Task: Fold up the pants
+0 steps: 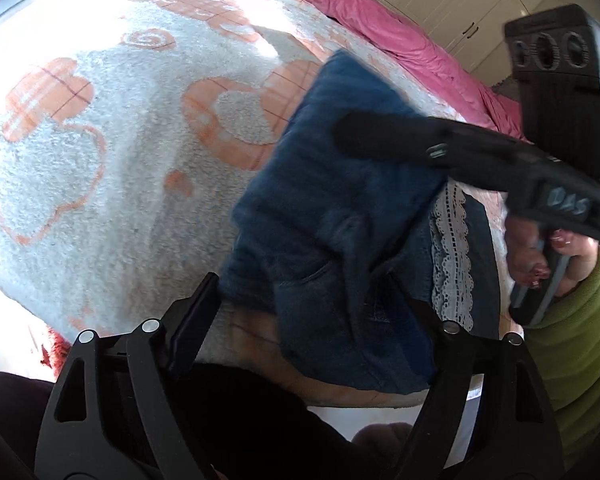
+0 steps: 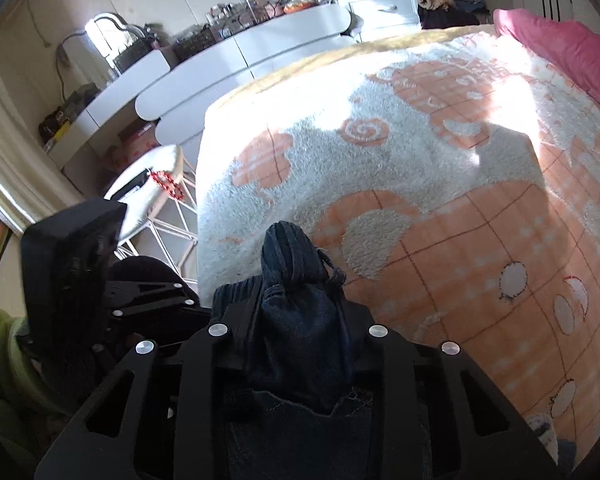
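Pants (image 2: 300,320) within right gripper (image 2: 298,316)

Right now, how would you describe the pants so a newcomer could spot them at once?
Start at the bed's fluffy white-and-orange blanket, with a pink duvet along its far side. At the blanket's near edge lies a bundle of dark blue denim pants, pinched by the right gripper. Only they are denim, with a white lace strip beside them.
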Available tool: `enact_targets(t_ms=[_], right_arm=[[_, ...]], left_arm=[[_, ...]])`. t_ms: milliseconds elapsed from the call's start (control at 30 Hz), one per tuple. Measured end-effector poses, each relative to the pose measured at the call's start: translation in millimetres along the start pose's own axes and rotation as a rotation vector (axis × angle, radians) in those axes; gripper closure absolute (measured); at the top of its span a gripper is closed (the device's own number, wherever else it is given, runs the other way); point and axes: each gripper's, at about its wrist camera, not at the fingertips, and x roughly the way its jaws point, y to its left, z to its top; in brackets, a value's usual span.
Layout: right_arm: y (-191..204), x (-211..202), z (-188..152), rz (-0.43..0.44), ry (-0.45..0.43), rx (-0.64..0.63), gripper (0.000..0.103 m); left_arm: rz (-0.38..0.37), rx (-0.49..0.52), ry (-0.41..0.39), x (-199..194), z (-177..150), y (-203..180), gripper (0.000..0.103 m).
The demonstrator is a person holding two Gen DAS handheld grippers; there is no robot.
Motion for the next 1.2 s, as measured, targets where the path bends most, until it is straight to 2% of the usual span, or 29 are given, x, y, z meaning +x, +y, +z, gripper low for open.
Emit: enact_targets(t_ms=[200,467,500,533,567,633,667,700,767,967,1100,1200], right_arm=[[-8.8,-63.2,-26.3,-0.034,-0.109,0.026,0.074],[-29.1,-124.7,-63.9,-0.083,-0.213,0.086,0.071],[-31.0,-133.5,-69.4,-0.094,-0.229,0.094,0.068],[-34.0,-145.2,-76.9,-0.111,-0.251,0.108,0.057],[-37.6,-157.7,-86.1,-0.135,-0.275,0.125,0.053],[-45.6,-177.1,-102.3,-0.169,-0.307,0.161,0.048],[-50.5,-185.9,-112.3,-0.216,-0.312,0.181,0.046],[-53.9,-190.0,-121.9,-0.274,-0.298,0.199,0.044],[-56.8,-190.8,-137.7,-0.324,-0.271,0.215,0.043],[-49.9,-151.9,-162.0,-0.332,-0.173,0.261,0.043],[-66.6,-126.3,-183.1,-0.421,-0.051,0.323,0.043],[-71.9,-127.8,-193.6,-0.408,-0.070,0.354,0.041]], left_arm=[[-0.176,-0.015,0.033,8.1,-2.5,-31.4,0.029],[-0.226,0.099,-0.009,-3.0,-1.1,-100.6,0.029],[-0.235,0.122,-0.008,-2.6,-3.5,-110.9,0.029],[-0.244,0.145,-0.001,1.0,-7.8,-123.4,0.029],[-0.256,0.173,0.017,4.0,-11.8,-132.9,0.029],[-0.260,0.214,0.053,13.2,-15.6,-142.9,0.028],[-0.263,0.230,0.068,16.4,-16.7,-144.0,0.028],[-0.269,0.240,0.087,20.5,-19.6,-146.3,0.028],[-0.274,0.264,0.124,28.4,-25.6,-153.6,0.028],[-0.207,0.335,0.154,42.1,-41.0,-161.2,0.026],[-0.206,0.348,0.158,45.2,-49.7,-163.8,0.026],[-0.195,0.351,0.145,37.5,-52.0,-163.9,0.026]])
